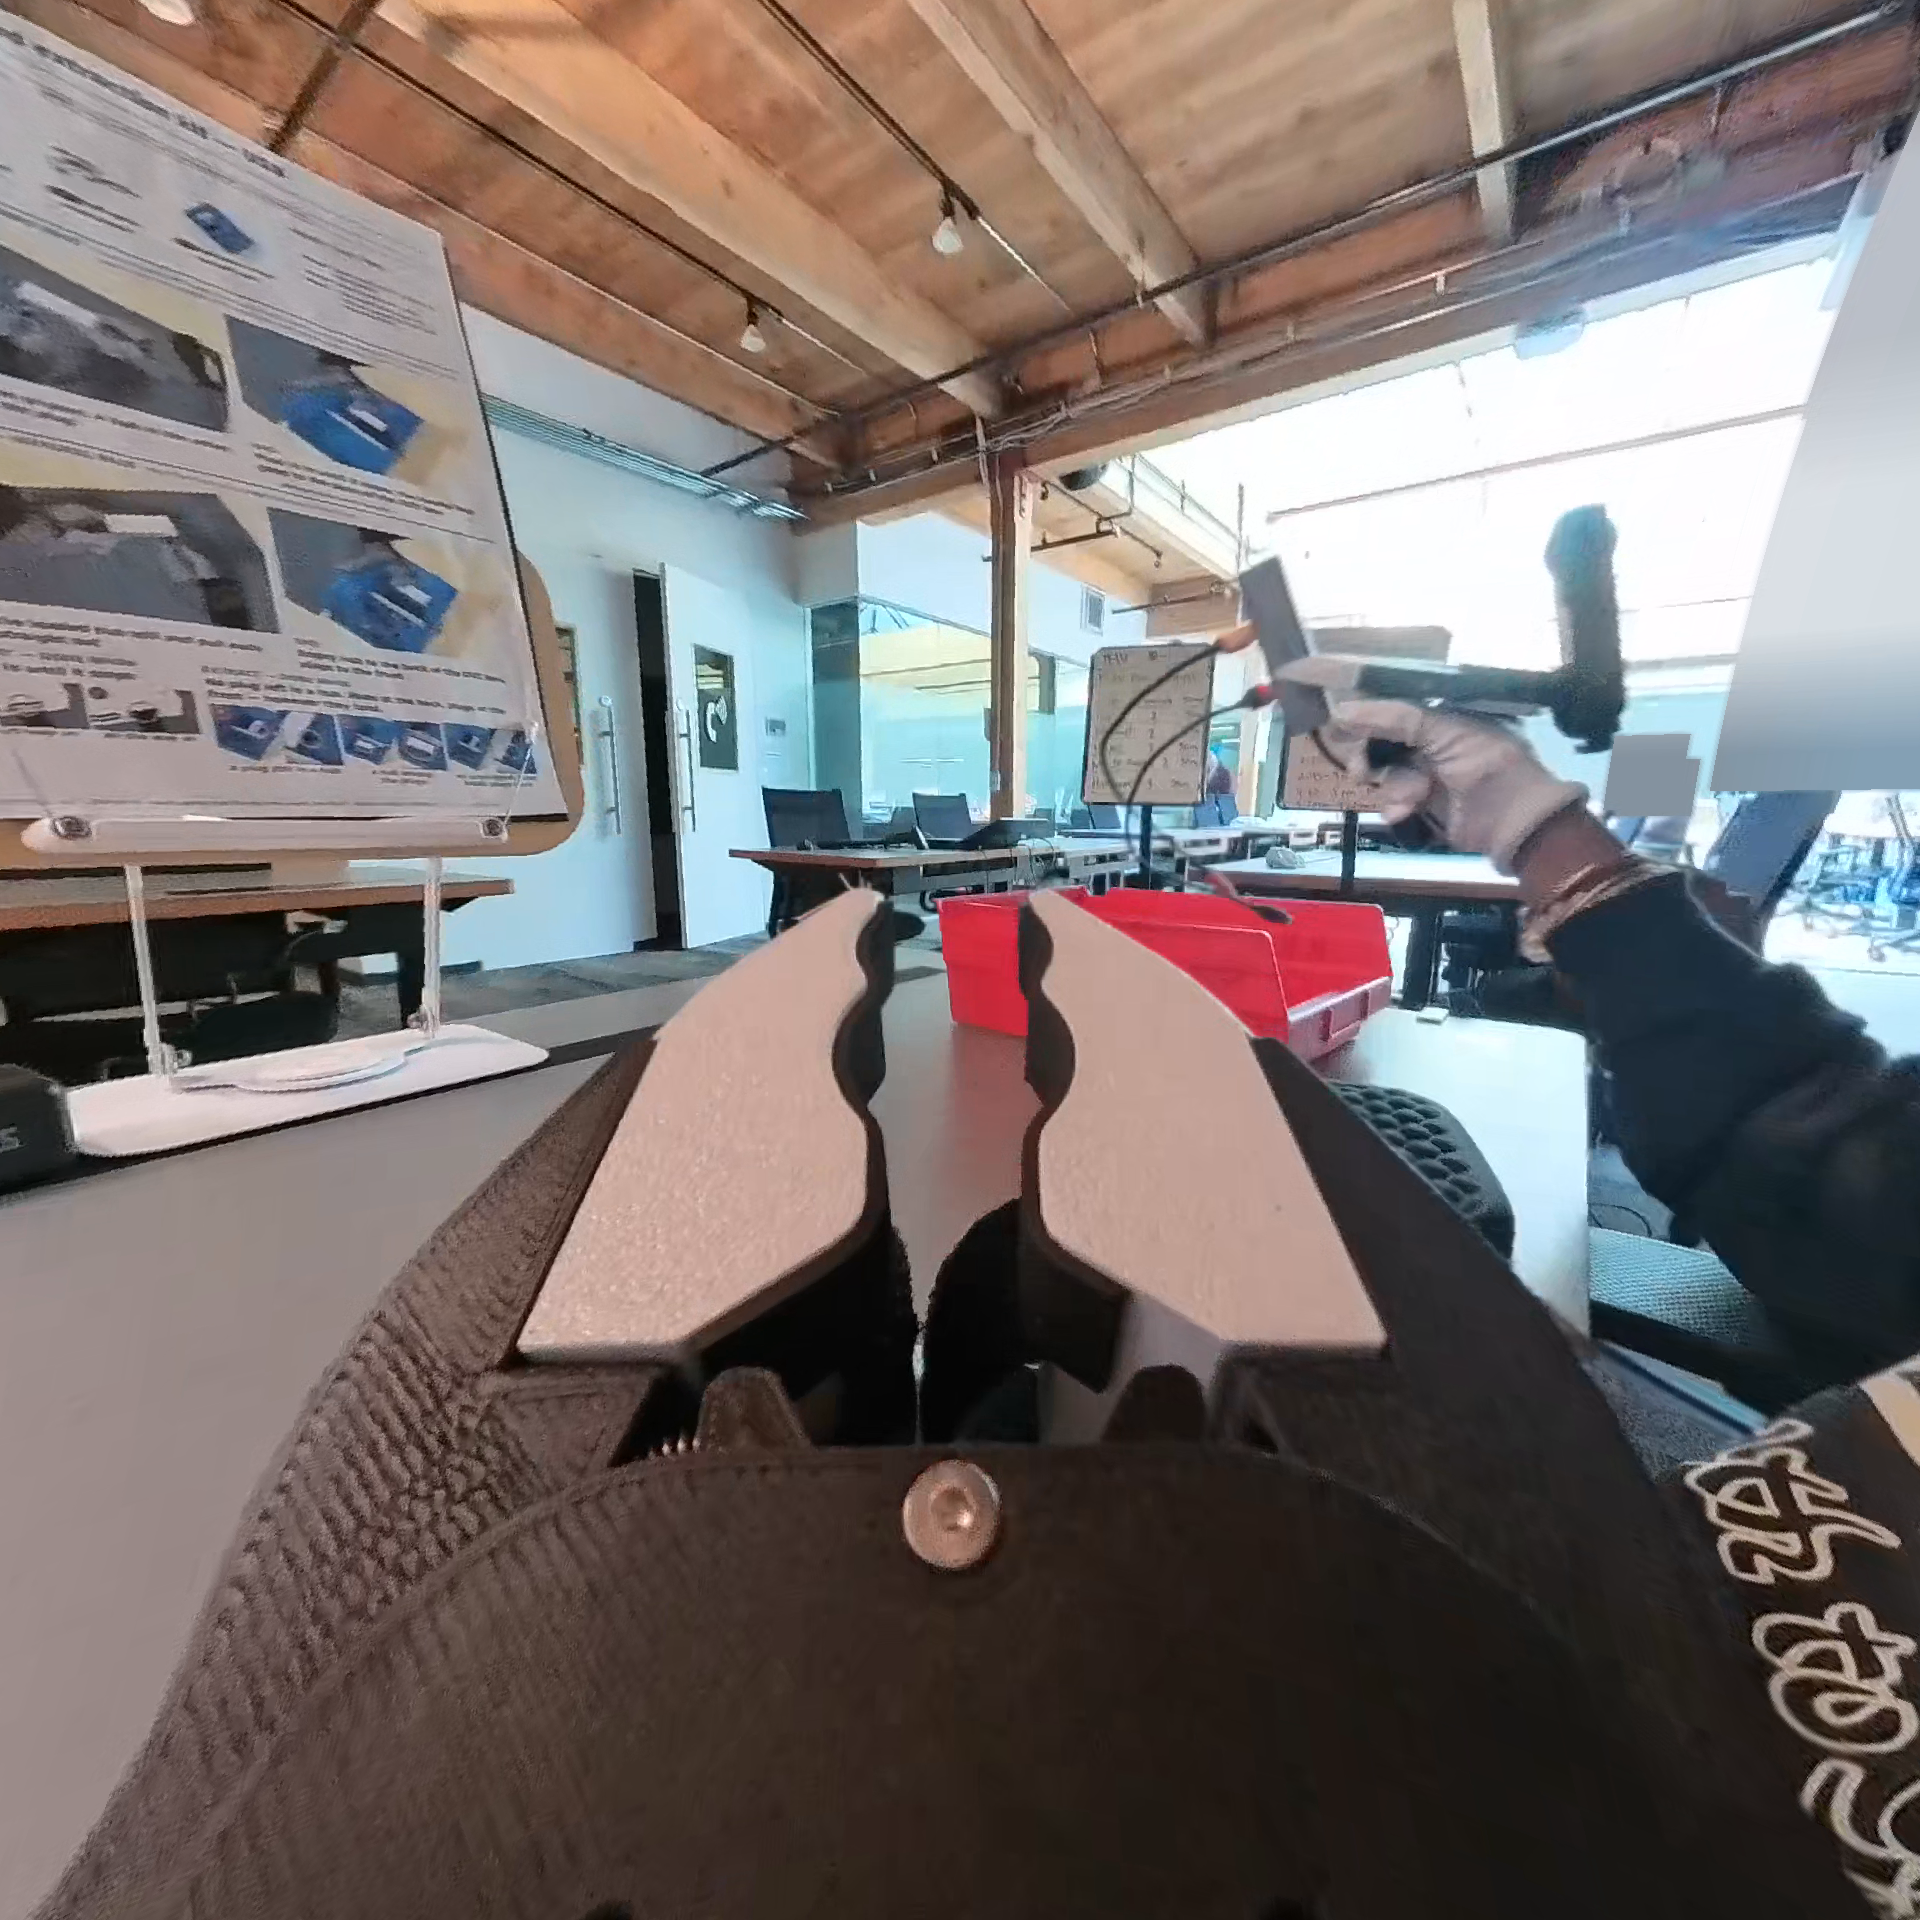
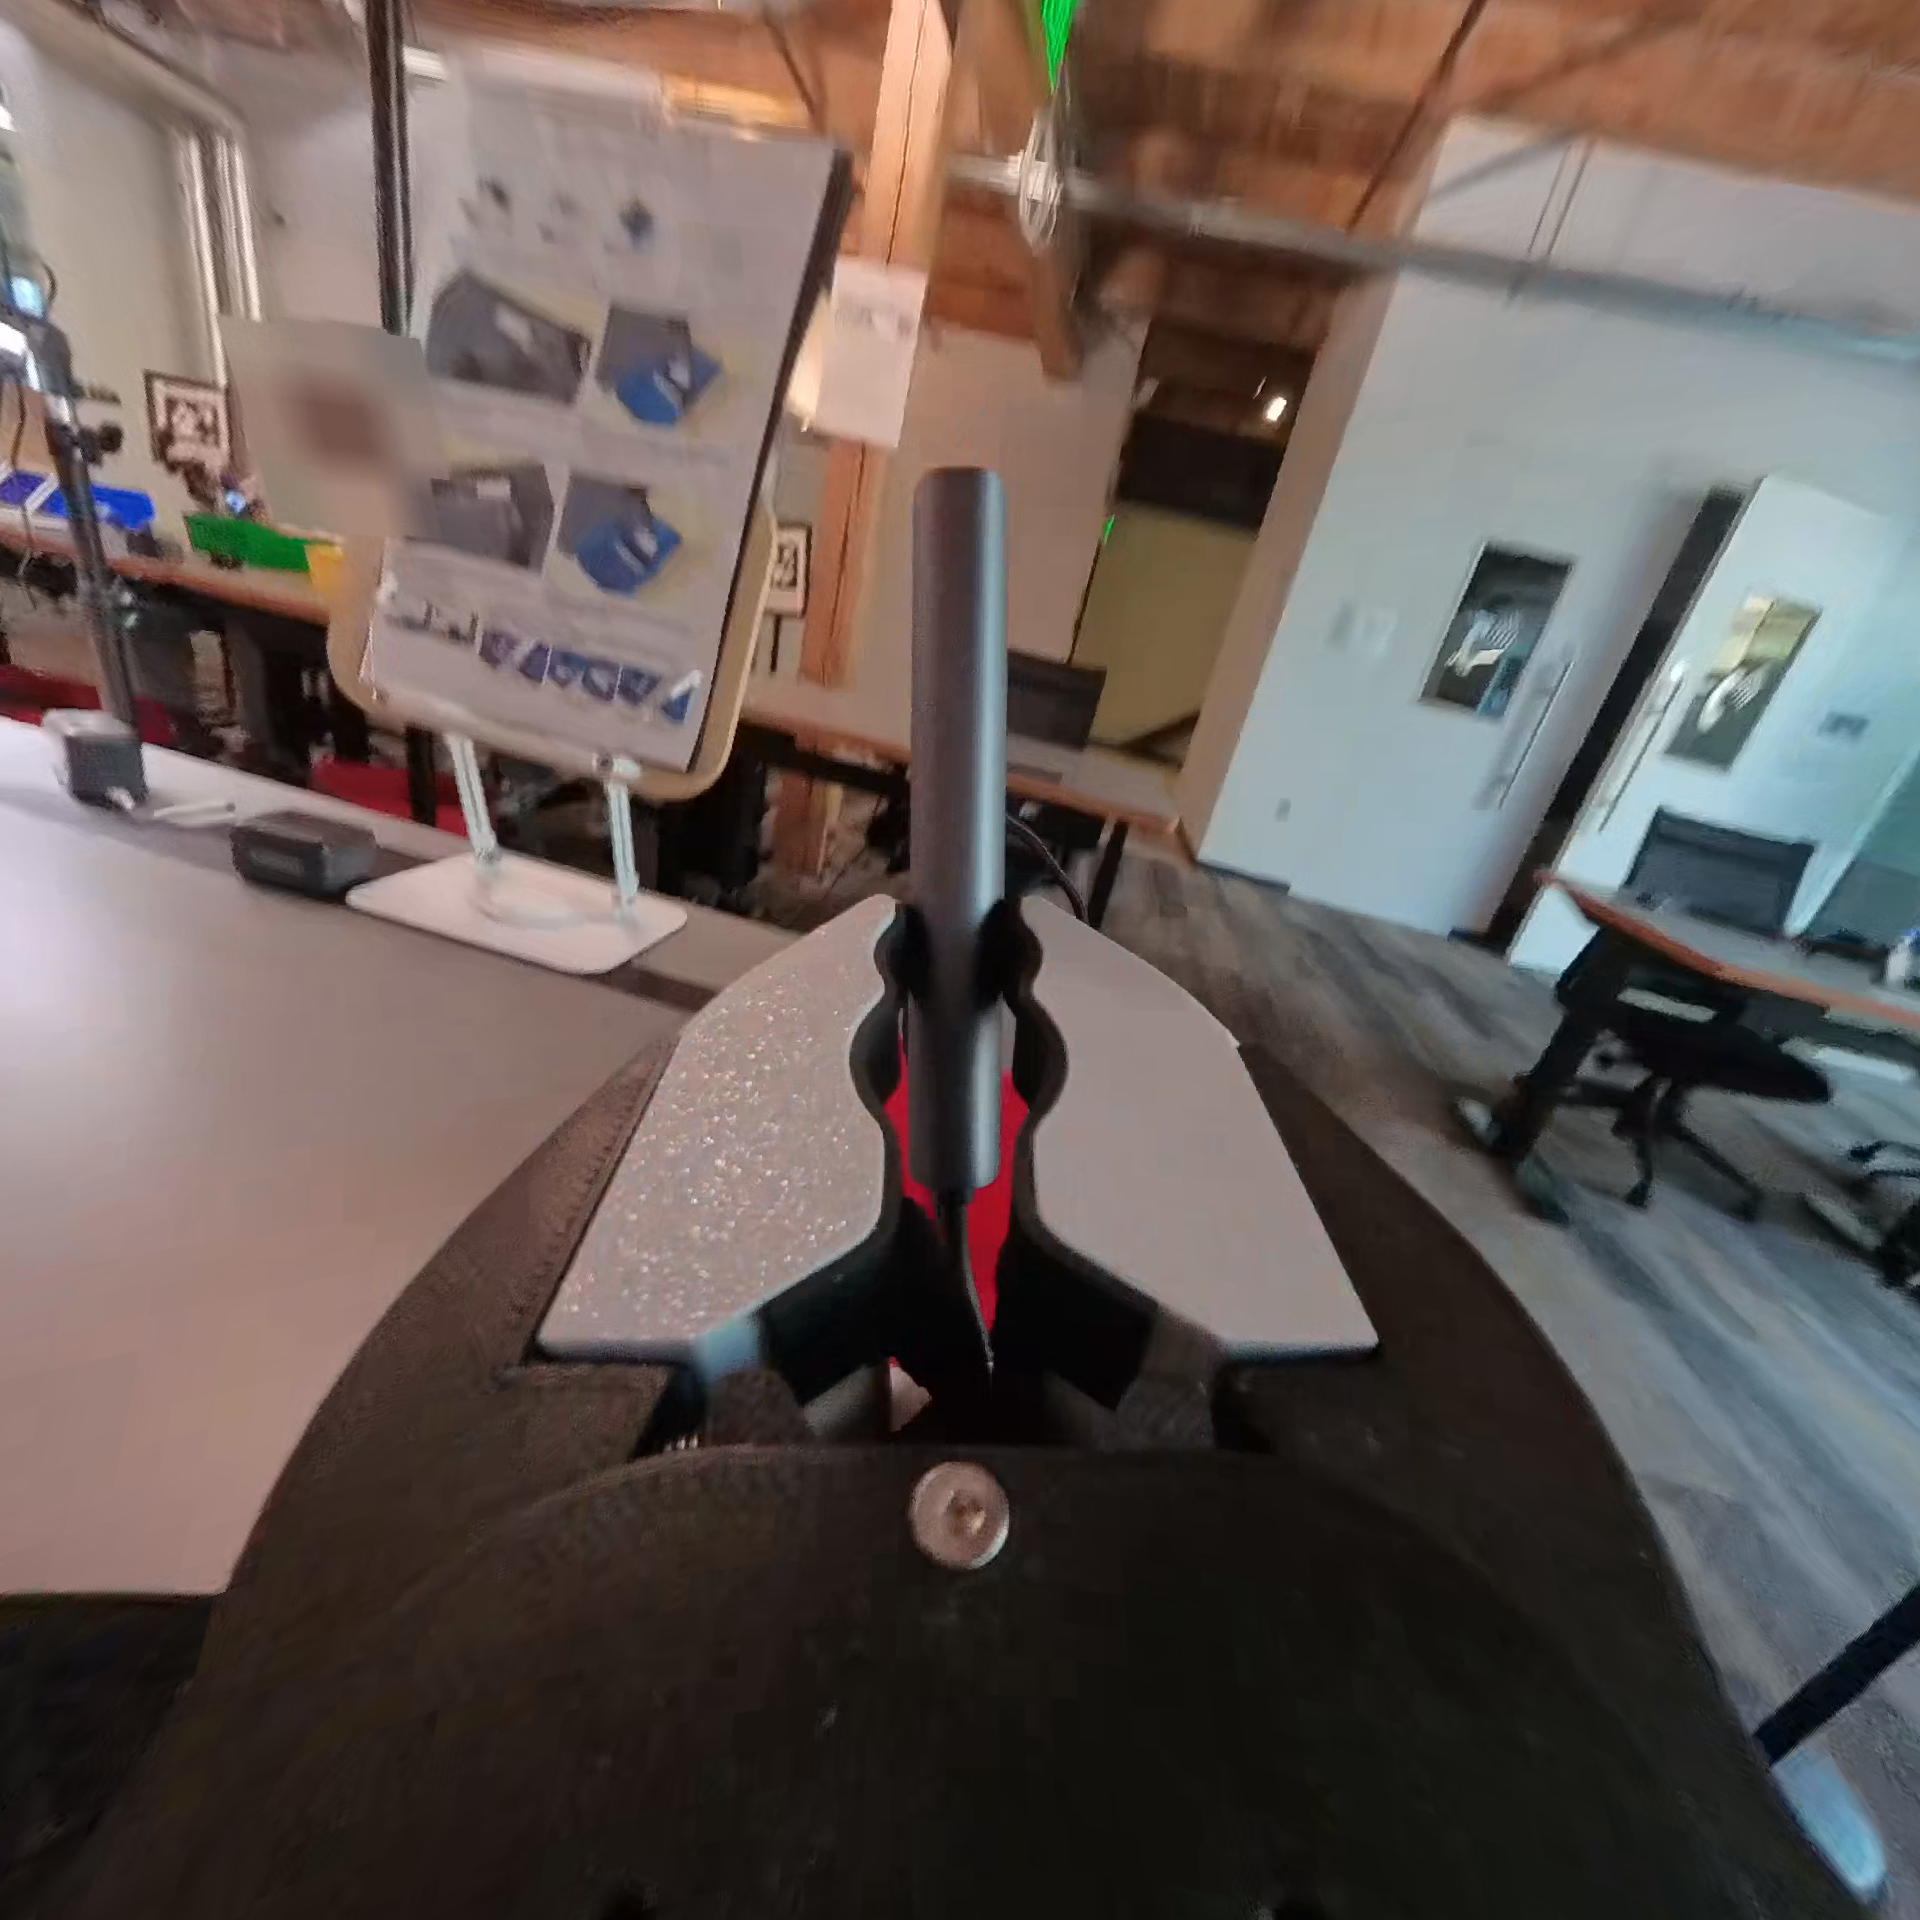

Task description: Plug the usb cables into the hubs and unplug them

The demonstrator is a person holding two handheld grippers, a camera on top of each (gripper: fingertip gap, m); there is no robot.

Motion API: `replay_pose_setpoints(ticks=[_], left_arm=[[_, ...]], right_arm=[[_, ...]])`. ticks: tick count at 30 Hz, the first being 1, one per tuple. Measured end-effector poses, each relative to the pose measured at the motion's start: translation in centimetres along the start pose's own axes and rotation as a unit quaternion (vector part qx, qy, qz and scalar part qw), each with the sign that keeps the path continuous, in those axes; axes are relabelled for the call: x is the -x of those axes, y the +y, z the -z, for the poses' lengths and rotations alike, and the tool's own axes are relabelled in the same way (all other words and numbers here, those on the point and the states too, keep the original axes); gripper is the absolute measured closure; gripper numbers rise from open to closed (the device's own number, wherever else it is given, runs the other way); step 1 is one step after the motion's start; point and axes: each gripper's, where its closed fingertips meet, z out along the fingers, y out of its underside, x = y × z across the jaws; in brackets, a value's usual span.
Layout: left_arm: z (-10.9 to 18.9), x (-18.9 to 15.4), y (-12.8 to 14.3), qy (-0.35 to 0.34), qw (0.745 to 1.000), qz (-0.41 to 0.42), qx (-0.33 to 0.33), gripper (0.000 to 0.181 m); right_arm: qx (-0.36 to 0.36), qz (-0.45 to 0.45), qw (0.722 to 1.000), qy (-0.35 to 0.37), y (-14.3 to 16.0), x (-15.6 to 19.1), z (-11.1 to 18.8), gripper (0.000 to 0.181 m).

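Grey, rigid hub [image 2: 957, 831], likely light, sits clamped mid-body in right gripper [image 2: 958, 935], pointing twelve o'clock; left gripper [image 1: 954, 914] gapes empty.

**An open-plan office with a workshop feel**

You're working at a grey table [image 1: 260, 1299] in a large shared office. Far ahead stand rows of desks [image 1: 914, 857] with black office chairs [image 1: 805, 831], glass partitions [image 1: 920, 707] and whiteboards on stands [image 1: 1148, 722]. Overhead run exposed timber beams [image 1: 1039, 114] with track lights [image 1: 948, 231]. An instruction board [image 1: 229, 436] stands near left.
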Motion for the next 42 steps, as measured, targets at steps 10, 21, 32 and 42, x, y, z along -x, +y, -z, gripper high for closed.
replay_pose_setpoints(ticks=[10, 21, 32, 42], left_arm=[[-0.5, -0.8, 0.8, 0.006, 0.999, -0.039, 0.028, 0.159], [-0.6, -0.8, 0.9, 0.006, 0.999, -0.042, 0.031, 0.159], [-0.6, -0.9, 1.0, 0.007, 0.998, -0.044, 0.034, 0.159], [-0.6, -1.0, 1.0, 0.007, 0.998, -0.046, 0.036, 0.159]], right_arm=[[0.123, -0.284, 0.947, -0.087, 11.6, 0.4, -5.2, 0.165], [0.329, -0.232, 0.903, -0.152, 15.1, 4.0, -2.8, 0.137], [0.405, -0.084, 0.909, 0.040, 13.8, -4.4, 4.8, 0.138], [0.586, -0.156, 0.794, 0.035, 18.5, -3.9, 14.3, 0.143]])
